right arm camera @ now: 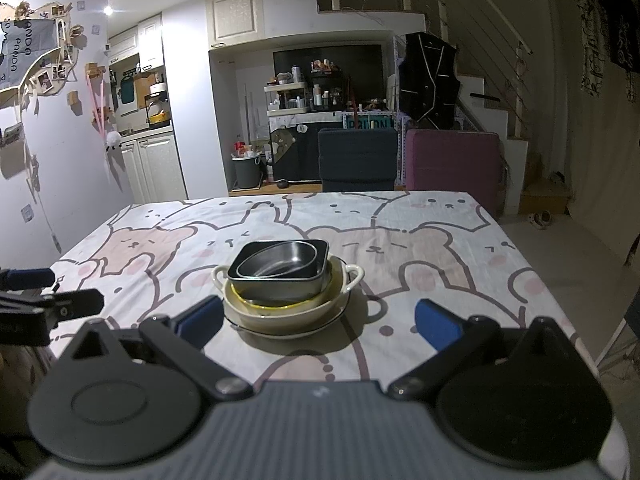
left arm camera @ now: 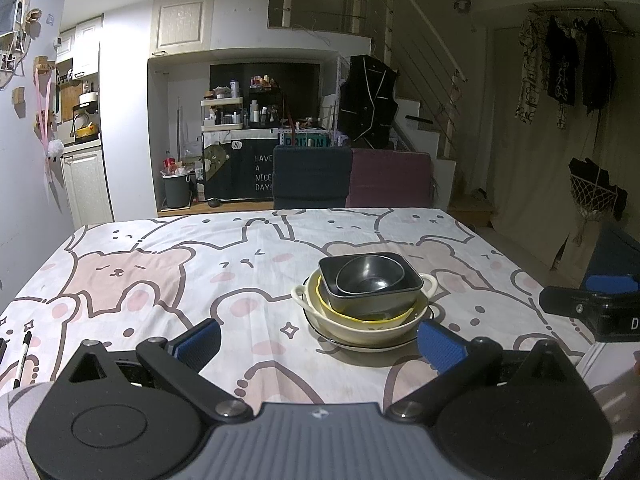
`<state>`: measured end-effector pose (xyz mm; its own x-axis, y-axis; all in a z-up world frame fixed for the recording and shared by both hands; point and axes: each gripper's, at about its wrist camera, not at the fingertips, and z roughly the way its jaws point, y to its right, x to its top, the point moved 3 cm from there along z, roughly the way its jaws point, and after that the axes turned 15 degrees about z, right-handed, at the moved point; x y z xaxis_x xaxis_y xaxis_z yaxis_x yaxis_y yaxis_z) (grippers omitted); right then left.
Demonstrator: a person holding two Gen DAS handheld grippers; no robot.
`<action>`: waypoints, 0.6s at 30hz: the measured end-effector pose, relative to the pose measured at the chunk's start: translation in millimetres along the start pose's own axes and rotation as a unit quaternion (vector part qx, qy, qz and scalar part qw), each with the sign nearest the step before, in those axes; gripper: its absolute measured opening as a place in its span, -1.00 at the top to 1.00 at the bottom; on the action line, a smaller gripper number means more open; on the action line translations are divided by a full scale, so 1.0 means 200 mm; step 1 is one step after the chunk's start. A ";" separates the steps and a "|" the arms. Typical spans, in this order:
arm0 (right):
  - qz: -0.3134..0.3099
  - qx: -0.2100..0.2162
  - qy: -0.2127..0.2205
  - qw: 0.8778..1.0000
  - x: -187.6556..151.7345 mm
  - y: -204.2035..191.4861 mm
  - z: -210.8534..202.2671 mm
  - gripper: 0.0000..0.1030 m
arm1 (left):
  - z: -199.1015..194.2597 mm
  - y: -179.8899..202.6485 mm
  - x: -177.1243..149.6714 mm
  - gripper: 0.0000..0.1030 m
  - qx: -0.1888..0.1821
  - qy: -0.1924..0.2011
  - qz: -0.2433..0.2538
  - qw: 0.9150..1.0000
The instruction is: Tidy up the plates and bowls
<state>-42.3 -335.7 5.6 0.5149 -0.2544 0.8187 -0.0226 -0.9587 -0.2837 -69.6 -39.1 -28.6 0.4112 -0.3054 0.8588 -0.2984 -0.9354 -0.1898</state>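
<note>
I find both my left tongs (left arm camera: 318, 342) and right tongs (right arm camera: 318, 320) wide open and empty; the stacked bowls (left arm camera: 366, 300) sit mid-worktop (left arm camera: 160, 280) just ahead

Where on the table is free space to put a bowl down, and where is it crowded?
The tablecloth is bare left of the stack of dishes, also behind it toward the chairs, and right of it up to the table edge. It is crowded near the front: both open grippers, left gripper and right gripper, sit close to the stack.
</note>
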 end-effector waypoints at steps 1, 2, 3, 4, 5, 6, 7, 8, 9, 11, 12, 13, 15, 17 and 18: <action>0.000 0.000 0.000 1.000 0.00 0.00 0.00 -0.99 | 0.00 0.00 0.00 -1.00 0.000 0.000 0.000 1.000; 0.000 0.000 0.000 1.000 0.00 0.00 0.00 -0.99 | 0.00 0.00 0.00 -1.00 0.000 0.000 0.000 1.000; 0.000 0.000 0.000 1.000 0.00 0.00 0.00 -0.99 | 0.00 0.00 0.00 -1.00 0.000 0.000 0.000 1.000; 0.000 0.000 0.000 1.000 0.00 0.00 0.00 -0.99 | 0.00 0.00 0.00 -1.00 -0.001 0.000 0.000 1.000; 0.000 0.000 0.000 1.000 0.00 0.00 0.00 -0.99 | 0.00 0.00 0.00 -1.00 0.000 0.000 0.000 1.000; 0.000 0.000 0.000 1.000 0.00 0.00 0.00 -0.99 | 0.00 0.01 0.00 -1.00 -0.001 0.000 0.000 1.000; 0.000 0.000 0.000 1.000 0.00 0.00 0.00 -0.99 | 0.00 0.01 0.00 -1.00 -0.001 0.000 0.001 1.000; 0.000 0.000 0.000 1.000 0.00 0.00 0.00 -0.99 | 0.00 0.02 -0.01 -1.00 -0.001 0.000 0.000 1.000; 0.000 0.000 0.000 1.000 0.00 0.00 0.00 -0.99 | 0.00 0.01 0.00 -1.00 -0.001 0.000 0.000 1.000; 0.000 0.000 0.000 1.000 0.00 0.00 0.00 -0.99 | 0.00 0.02 0.00 -1.00 -0.001 0.000 0.000 1.000; 0.000 0.000 0.000 1.000 0.00 0.00 0.00 -0.99 | 0.00 0.01 0.00 -1.00 -0.001 0.000 0.000 1.000; 0.001 0.000 0.000 1.000 0.00 0.00 0.00 -0.99 | 0.00 0.01 0.00 -1.00 -0.001 0.000 0.000 1.000; 0.000 0.000 0.000 1.000 0.00 0.00 0.00 -0.99 | 0.00 0.01 0.00 -1.00 -0.001 0.000 0.000 1.000; 0.000 0.000 0.000 1.000 0.00 0.00 0.00 -0.99 | 0.00 0.01 0.00 -1.00 -0.001 0.000 0.000 1.000; 0.000 0.000 0.000 1.000 0.00 0.00 0.00 -0.99 | 0.00 0.01 0.00 -1.00 -0.001 0.000 0.000 1.000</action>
<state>-42.5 -335.6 5.6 0.5152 -0.2552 0.8182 -0.0230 -0.9584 -0.2845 -70.1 -40.9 -29.5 0.4118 -0.3058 0.8584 -0.3005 -0.9349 -0.1889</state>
